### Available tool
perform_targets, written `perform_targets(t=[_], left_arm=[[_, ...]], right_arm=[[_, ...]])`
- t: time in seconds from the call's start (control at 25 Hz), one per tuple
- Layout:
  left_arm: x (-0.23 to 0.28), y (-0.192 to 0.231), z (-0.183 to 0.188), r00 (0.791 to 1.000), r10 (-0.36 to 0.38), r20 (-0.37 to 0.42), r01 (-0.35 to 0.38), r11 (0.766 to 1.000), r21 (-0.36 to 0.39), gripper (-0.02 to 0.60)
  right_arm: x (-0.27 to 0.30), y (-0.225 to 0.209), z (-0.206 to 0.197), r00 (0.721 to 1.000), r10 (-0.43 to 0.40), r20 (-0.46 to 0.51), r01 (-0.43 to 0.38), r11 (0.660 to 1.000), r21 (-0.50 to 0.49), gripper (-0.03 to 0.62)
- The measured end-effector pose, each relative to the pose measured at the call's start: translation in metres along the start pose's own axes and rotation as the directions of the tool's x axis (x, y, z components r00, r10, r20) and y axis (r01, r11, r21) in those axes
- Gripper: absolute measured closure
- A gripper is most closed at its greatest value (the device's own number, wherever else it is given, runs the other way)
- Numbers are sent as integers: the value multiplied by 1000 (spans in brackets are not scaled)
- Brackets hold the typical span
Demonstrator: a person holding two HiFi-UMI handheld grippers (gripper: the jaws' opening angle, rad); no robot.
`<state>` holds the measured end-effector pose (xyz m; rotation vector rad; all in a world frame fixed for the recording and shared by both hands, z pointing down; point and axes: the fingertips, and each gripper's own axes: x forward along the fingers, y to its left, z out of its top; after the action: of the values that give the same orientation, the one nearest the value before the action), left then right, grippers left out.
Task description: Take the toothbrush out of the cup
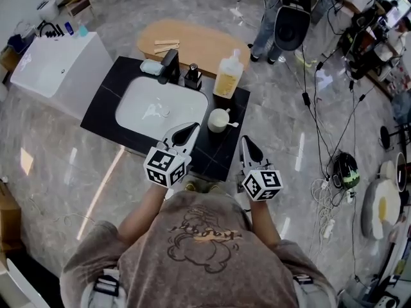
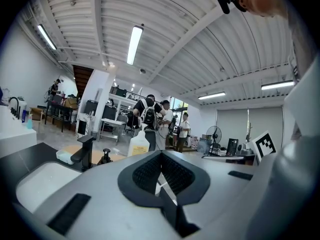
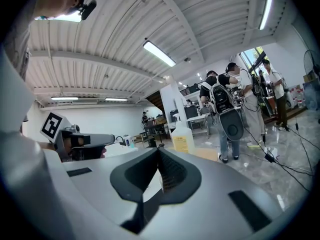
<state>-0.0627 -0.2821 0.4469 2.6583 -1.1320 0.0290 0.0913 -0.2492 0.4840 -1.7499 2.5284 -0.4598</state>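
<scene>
left tongs (image 1: 188, 132): pressed together, nothing between them; tip over the sink's near right rim, just left of the cup
right tongs (image 1: 247, 145): pressed together, empty; at the worktop's near right corner, near the cup but apart from it
cup (image 1: 218, 119): white, upright on the black worktop (image 1: 217, 158), right of the sink (image 1: 136, 111), in front of the big yellowish bottle (image 1: 228, 76)
toothbrush (image 1: 232, 124): in the cup, one end leaning out over the rim to the right; too small to tell head from handle
task stage: approach, nothing grasped yet (my read)
risk 1: tongs arrive shut, so they shove the brush or the cup instead of pinching; need to spread first
risk 2: cup looks light and nobody braces it, so an angled pull could tip or drag it
risk 3: brush end is thin, so a pinch at the tip may slip and drop it back
risk 4: bottle stands just behind, so an overreach could knock it
</scene>
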Motion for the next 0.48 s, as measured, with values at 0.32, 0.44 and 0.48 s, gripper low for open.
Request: perform_targets(t=[0.32,0.44,0.48], left_arm=[[15,4,4,1000,9,4,-9,1000,-4,560],[21,5,5,1000,19,11,-19,1000,-10,560],[23,4,5,1000,20,13,-20,1000,-11,560]], right_arm=[[7,-15,12,1000,-9,-3,9,1000,-17,591],[9,-20,13,1000,-6,-2,6,1000,-15,590],[9,-22,13,1000,-4,-3,4,1000,-15,589]])
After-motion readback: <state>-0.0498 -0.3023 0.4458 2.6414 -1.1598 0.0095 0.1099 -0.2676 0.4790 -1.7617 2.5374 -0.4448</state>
